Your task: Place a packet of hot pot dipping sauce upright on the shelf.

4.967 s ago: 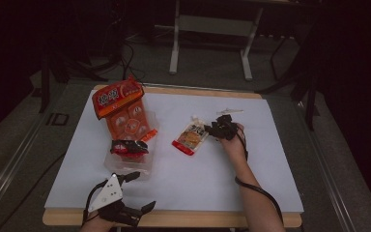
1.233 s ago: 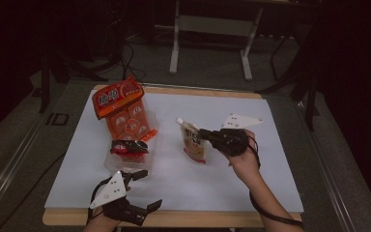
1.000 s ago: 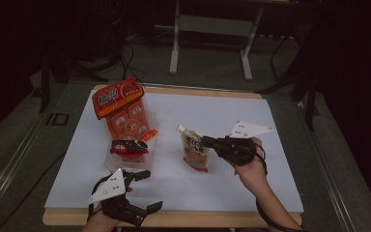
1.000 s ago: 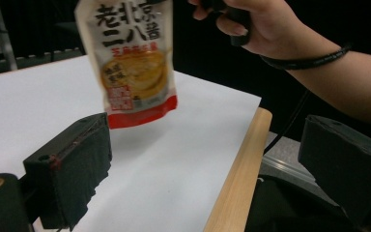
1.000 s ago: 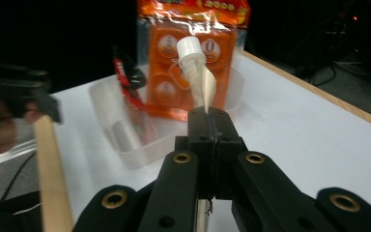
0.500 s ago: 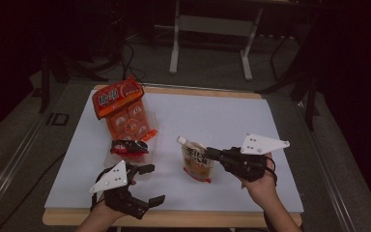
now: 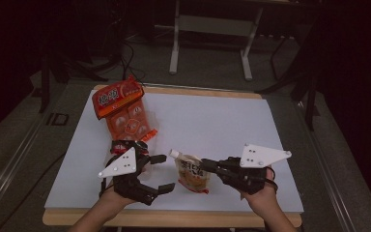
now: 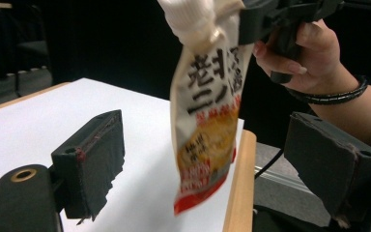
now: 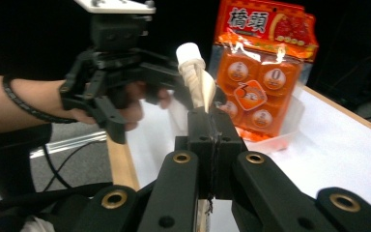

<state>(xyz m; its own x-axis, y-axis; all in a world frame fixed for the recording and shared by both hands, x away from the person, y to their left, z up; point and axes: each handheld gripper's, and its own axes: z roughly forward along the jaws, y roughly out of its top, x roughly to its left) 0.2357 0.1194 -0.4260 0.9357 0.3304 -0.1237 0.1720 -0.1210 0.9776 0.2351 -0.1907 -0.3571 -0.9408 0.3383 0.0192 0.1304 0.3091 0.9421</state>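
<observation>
The jaws of the right gripper [image 9: 207, 126] are pressed together on the upper edge of a spouted sauce pouch [image 7: 192, 175], just below its white cap [image 9: 189, 50] — the pouch is held hanging above the counter's [image 7: 222, 121] near edge. The left gripper [image 8: 222, 164] is held with jaws wide, the pouch between them, untouched. The pouch is judged soft, floppy and light; its stiffer neck would be gripped best.

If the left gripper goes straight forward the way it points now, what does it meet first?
Most likely the pouch, which hangs from the right gripper between the open left gripper jaws' line. Depth is unclear.
</observation>
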